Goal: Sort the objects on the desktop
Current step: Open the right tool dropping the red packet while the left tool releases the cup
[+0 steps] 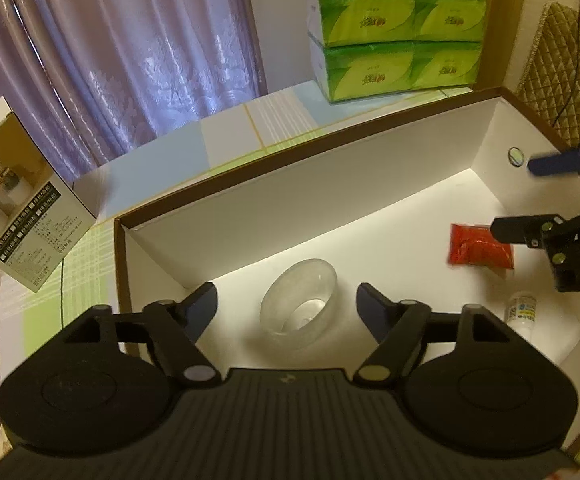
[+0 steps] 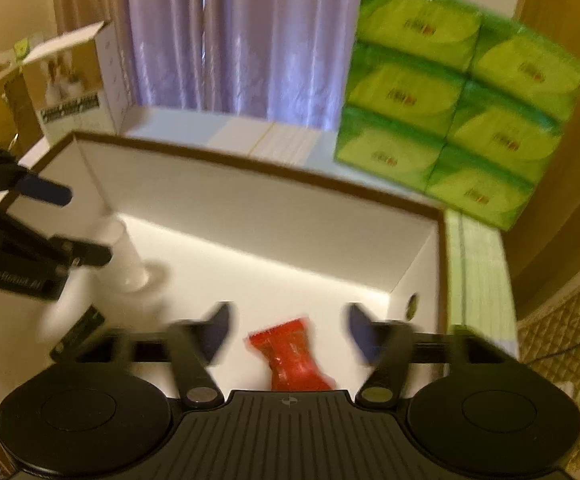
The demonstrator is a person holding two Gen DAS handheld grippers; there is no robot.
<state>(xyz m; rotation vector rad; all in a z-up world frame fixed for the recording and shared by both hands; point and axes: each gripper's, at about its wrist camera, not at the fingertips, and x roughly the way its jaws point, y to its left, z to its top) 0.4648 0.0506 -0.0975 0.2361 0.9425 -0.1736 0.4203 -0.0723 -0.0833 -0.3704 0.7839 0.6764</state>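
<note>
Two grippers are hanging over the white box (image 1: 369,168), each with its fingers spread wide and holding nothing. The left gripper (image 1: 286,304) is lining up on the clear plastic cup (image 1: 299,310) lying on its side on the box floor; the right gripper (image 2: 286,330) is framing the red packet (image 2: 291,354). To my eye the cup wants a gentle squeeze across its wall, since it looks flimsy and apt to roll. A small white bottle (image 1: 521,312) is lying near the packet. Lettering "DA" is showing on the right gripper's body; the print on the green tissue packs (image 1: 397,28) is too blurred to read.
</note>
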